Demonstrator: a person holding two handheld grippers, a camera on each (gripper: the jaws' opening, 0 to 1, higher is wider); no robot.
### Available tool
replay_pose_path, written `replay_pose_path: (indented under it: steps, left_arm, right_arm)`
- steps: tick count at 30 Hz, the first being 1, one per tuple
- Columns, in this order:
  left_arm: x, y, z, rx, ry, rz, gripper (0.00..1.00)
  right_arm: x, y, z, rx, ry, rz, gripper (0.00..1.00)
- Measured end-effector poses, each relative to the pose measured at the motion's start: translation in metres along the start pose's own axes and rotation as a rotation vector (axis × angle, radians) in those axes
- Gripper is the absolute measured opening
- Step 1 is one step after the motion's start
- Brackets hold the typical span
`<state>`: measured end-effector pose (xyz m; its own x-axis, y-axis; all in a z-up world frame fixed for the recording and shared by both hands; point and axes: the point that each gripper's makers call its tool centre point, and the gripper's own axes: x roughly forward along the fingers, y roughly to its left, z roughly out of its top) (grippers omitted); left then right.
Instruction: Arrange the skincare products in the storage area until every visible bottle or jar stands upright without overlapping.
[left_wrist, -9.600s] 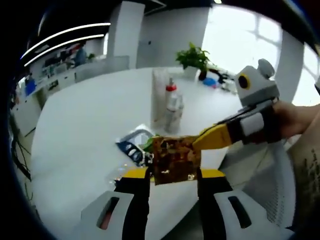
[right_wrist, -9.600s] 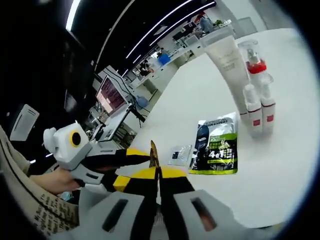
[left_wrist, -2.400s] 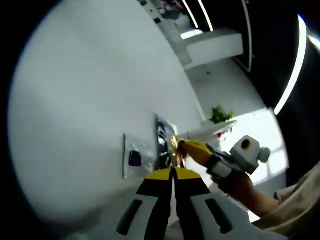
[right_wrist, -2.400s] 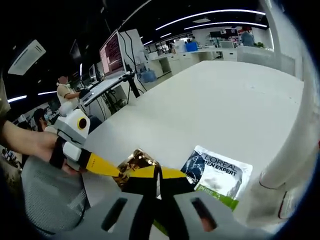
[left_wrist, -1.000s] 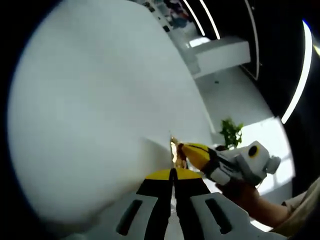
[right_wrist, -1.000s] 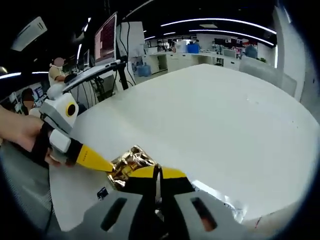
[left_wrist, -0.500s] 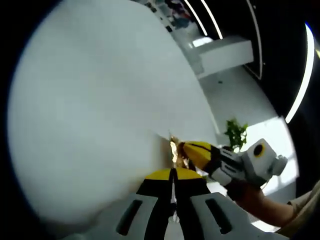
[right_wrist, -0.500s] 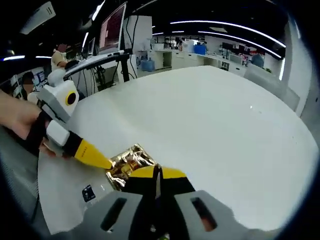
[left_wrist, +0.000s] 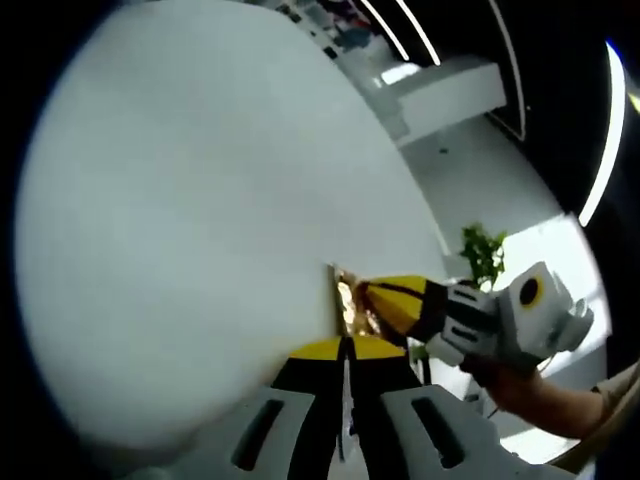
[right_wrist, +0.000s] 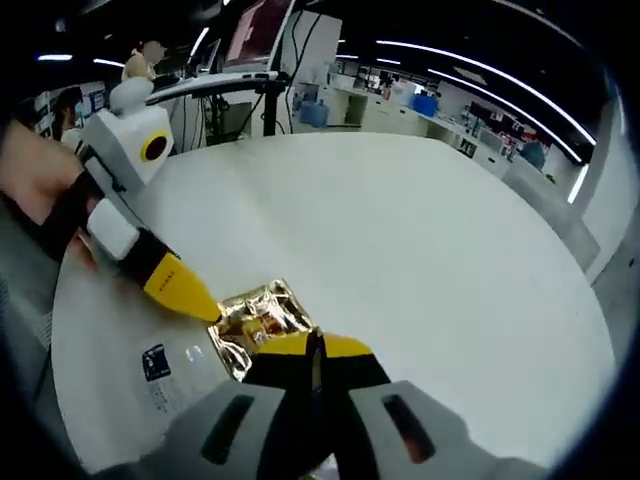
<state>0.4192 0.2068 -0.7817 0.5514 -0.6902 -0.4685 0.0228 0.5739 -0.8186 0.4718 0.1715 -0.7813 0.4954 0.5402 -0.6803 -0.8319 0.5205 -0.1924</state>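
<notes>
A crinkled gold foil sachet (right_wrist: 258, 318) hangs just above the white table (right_wrist: 420, 250), pinched from two sides. My right gripper (right_wrist: 313, 346) is shut on its near edge. My left gripper (right_wrist: 207, 308) comes in from the left and is shut on the sachet's far left corner. In the left gripper view the sachet (left_wrist: 347, 303) shows edge-on as a thin gold strip, with my left gripper (left_wrist: 345, 346) shut below it and my right gripper (left_wrist: 366, 292) clamped on it from the right, held by a hand.
A small clear sachet with a dark label (right_wrist: 163, 377) lies flat on the table near the gold sachet. The white table (left_wrist: 180, 220) spreads wide and round. A green plant (left_wrist: 486, 256) stands beyond the table. Monitors and desks (right_wrist: 262, 40) line the background.
Both cameras have rolled and shifted, so the bottles, tube and printed pouch have left view. Both grippers keep hold of the gold sachet. The small clear sachet has come into the right gripper view.
</notes>
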Motion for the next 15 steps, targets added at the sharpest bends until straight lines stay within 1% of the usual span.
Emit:
replay_pose_path:
  steps: [3,5,8,11,13,14,15]
  left_arm:
    - [-0.001,-0.001,-0.001,0.029,0.009,0.005,0.00]
    - [-0.003,0.000,-0.001,0.055,0.011,0.015,0.00]
    - [-0.007,0.003,0.000,0.154,0.021,0.055,0.00]
    - [-0.009,0.002,0.003,0.230,0.027,0.078,0.00]
    - [-0.010,0.005,0.007,0.332,0.038,0.124,0.00]
    - [-0.010,0.005,0.008,0.398,0.050,0.144,0.00]
    - [-0.009,0.004,0.009,0.430,0.054,0.148,0.00]
  right_arm:
    - [0.000,0.000,0.000,-0.028,0.002,0.000,0.02]
    - [0.000,0.000,0.000,-0.032,0.001,0.000,0.02]
    - [0.000,0.000,0.000,-0.032,0.000,-0.002,0.01]
    - [0.000,0.000,0.000,-0.033,0.001,-0.005,0.01]
    - [0.000,0.000,0.000,-0.033,0.003,-0.007,0.01]
    - [0.000,0.000,0.000,-0.033,0.004,-0.008,0.01]
    - [0.000,0.000,0.000,-0.033,0.005,-0.010,0.01]
